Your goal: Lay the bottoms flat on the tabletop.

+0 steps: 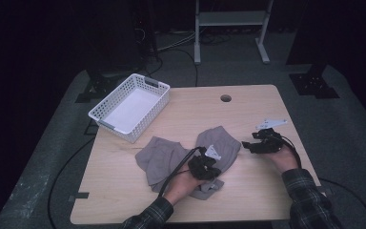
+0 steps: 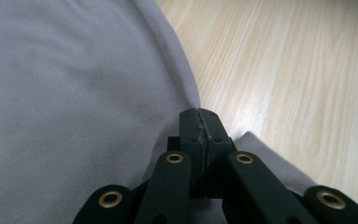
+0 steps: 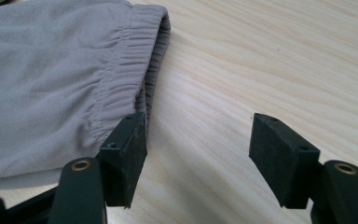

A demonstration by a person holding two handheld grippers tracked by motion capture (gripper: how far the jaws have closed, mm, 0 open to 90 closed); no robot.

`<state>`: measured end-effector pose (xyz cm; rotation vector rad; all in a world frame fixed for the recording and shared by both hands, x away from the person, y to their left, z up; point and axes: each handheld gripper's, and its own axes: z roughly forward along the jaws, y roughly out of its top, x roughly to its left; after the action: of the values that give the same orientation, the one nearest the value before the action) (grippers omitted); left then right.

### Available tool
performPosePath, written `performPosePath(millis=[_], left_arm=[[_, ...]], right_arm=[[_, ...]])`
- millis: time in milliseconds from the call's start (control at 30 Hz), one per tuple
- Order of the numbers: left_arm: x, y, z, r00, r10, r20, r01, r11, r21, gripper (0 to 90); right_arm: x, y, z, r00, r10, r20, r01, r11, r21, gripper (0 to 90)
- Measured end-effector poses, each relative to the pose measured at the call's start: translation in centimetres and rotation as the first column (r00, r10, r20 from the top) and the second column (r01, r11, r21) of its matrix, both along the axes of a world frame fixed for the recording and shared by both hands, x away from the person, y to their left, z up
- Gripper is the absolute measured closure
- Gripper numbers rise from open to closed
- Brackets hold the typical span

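We see left tool (image 2: 200,122) clamped on edge of crumpled grey fabric shorts (image 1: 171,157); right tool (image 3: 198,158) apart beside elastic waistband, on light wooden surface (image 1: 257,191).

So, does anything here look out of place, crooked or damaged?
Nothing looks damaged or spilled. The grey shorts lie crumpled and bunched on the table rather than flat. The left gripper is shut on their edge; the right gripper is open beside the waistband. The white basket sits askew at the table's far left corner.
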<state>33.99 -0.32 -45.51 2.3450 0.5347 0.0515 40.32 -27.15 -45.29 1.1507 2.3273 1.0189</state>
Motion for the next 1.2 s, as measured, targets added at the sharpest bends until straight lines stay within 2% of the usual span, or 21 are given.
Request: performPosePath(millis=[67, 100, 200, 333, 433, 467, 500, 567, 633, 800, 1000, 1133, 1200], left_arm=[[0.1, 0.2, 0.5, 0.9999, -0.002, 0.013, 0.002, 0.9999, -0.013, 89.7], [0.1, 0.5, 0.9, 0.9997, 0.011, 0.021, -0.010, 0.9993, -0.036, 89.7], [0.5, 1.4, 2.0, 0.9986, 0.027, 0.044, -0.025, 0.9982, -0.054, 89.7], [1.2, 2.9, 2.8, 0.9957, 0.071, 0.059, -0.065, 0.9932, -0.097, 89.6], [1.9, 4.4, 3.1, 0.9901, 0.125, 0.064, -0.116, 0.9855, -0.124, 89.7], [2.2, 4.9, 3.2, 0.9867, 0.150, 0.064, -0.140, 0.9804, -0.139, 89.7], [2.5, 5.4, 3.3, 0.9853, 0.156, 0.070, -0.145, 0.9800, -0.136, 89.6], [2.9, 6.2, 3.3, 0.9804, 0.187, 0.062, -0.176, 0.9727, -0.151, 89.6], [3.2, 7.0, 3.3, 0.9762, 0.208, 0.061, -0.197, 0.9688, -0.151, 89.6], [3.7, 8.3, 3.3, 0.9681, 0.245, 0.055, -0.234, 0.9602, -0.153, 89.6], [4.2, 9.3, 3.3, 0.9609, 0.272, 0.055, -0.261, 0.9539, -0.148, 89.6], [4.4, 10.0, 3.3, 0.9546, 0.292, 0.061, -0.281, 0.9493, -0.141, 89.7], [4.6, 10.4, 3.4, 0.9517, 0.301, 0.063, -0.290, 0.9467, -0.141, 89.7]], right_arm=[[-0.1, -0.1, 0.1, 1.0000, -0.002, -0.001, 0.002, 1.0000, 0.006, 35.4], [-0.1, -0.1, 0.1, 1.0000, -0.001, 0.001, 0.001, 1.0000, 0.006, 35.5], [-0.4, -0.2, 0.2, 1.0000, -0.004, 0.002, 0.004, 0.9999, 0.012, 35.4], [-0.7, -0.1, 0.2, 1.0000, -0.002, 0.002, 0.002, 0.9999, 0.016, 34.9], [-1.1, 0.4, 0.3, 0.9999, 0.017, -0.004, -0.016, 0.9997, 0.018, 34.5], [-1.3, 0.6, 0.2, 0.9997, 0.025, -0.009, -0.025, 0.9995, 0.019, 34.3], [-1.4, 0.9, 0.2, 0.9994, 0.032, -0.013, -0.032, 0.9993, 0.018, 34.0], [-1.5, 1.4, 0.0, 0.9985, 0.050, -0.025, -0.049, 0.9986, 0.021, 33.3], [-1.5, 2.0, -0.2, 0.9970, 0.064, -0.043, -0.063, 0.9978, 0.018, 32.4], [-1.5, 3.7, -0.6, 0.9939, 0.102, -0.042, -0.103, 0.9947, -0.011, 31.0], [-1.3, 5.3, -1.2, 0.9908, 0.128, -0.044, -0.130, 0.9901, -0.053, 30.2], [-1.0, 5.6, -1.8, 0.9894, 0.132, -0.060, -0.137, 0.9871, -0.083, 36.8], [-0.9, 5.6, -1.9, 0.9892, 0.134, -0.060, -0.138, 0.9876, -0.075, 41.0]])
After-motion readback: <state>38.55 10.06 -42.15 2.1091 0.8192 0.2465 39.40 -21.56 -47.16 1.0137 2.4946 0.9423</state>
